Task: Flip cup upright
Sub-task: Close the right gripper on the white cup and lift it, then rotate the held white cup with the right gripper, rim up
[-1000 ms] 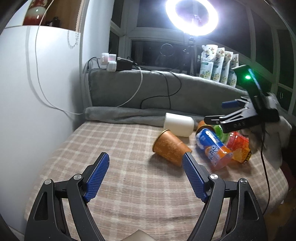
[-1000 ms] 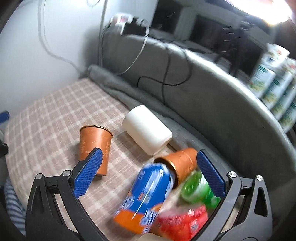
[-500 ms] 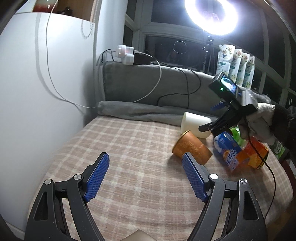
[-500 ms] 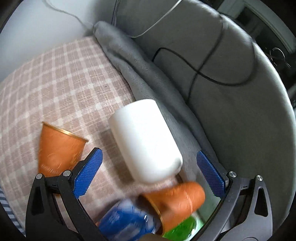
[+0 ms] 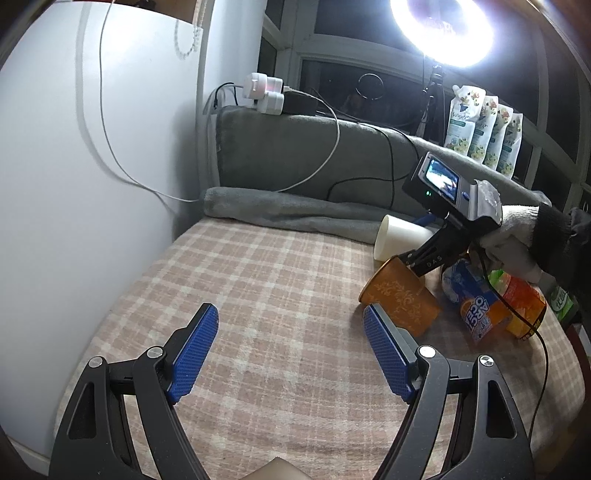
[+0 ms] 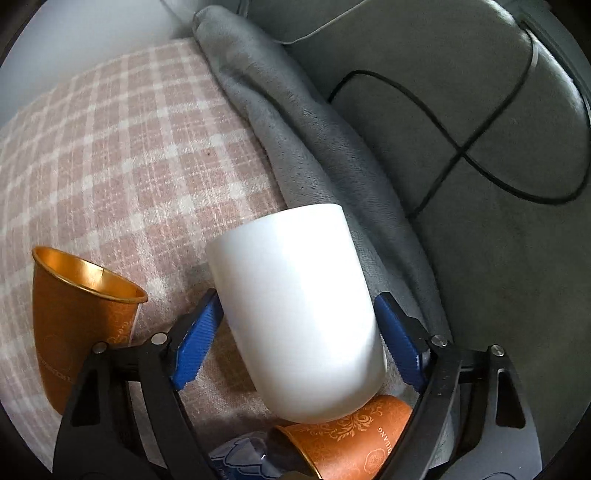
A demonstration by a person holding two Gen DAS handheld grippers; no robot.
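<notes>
The white cup [image 6: 295,310] lies on its side at the back of the checked blanket [image 6: 122,155], right against the rolled grey blanket [image 6: 303,122] that runs along the grey cushion [image 6: 461,92]. The right gripper [image 6: 297,332] reaches over it with one blue pad [image 6: 195,343] on each side of the cup's body. The pads sit very near the white wall, but I cannot tell if they press it or only bracket it.

An orange paper cup [image 6: 77,314] lies just to the left of that gripper, its gold inside showing. A second orange cup [image 6: 351,439] lies under the closed end of the white one, touching it, with a blue packet [image 6: 236,461] beside it.

The left gripper [image 5: 290,350] hangs well back over bare checked cloth, fingers spread wide and grasping nothing. From there the white cup [image 5: 400,236] shows partly behind the right gripper [image 5: 428,254], which a gloved hand [image 5: 513,236] holds. The nearer orange cup [image 5: 400,299] lies just beyond the left gripper's right pad [image 5: 386,354]. A ring lamp [image 5: 443,29] glares overhead.
</notes>
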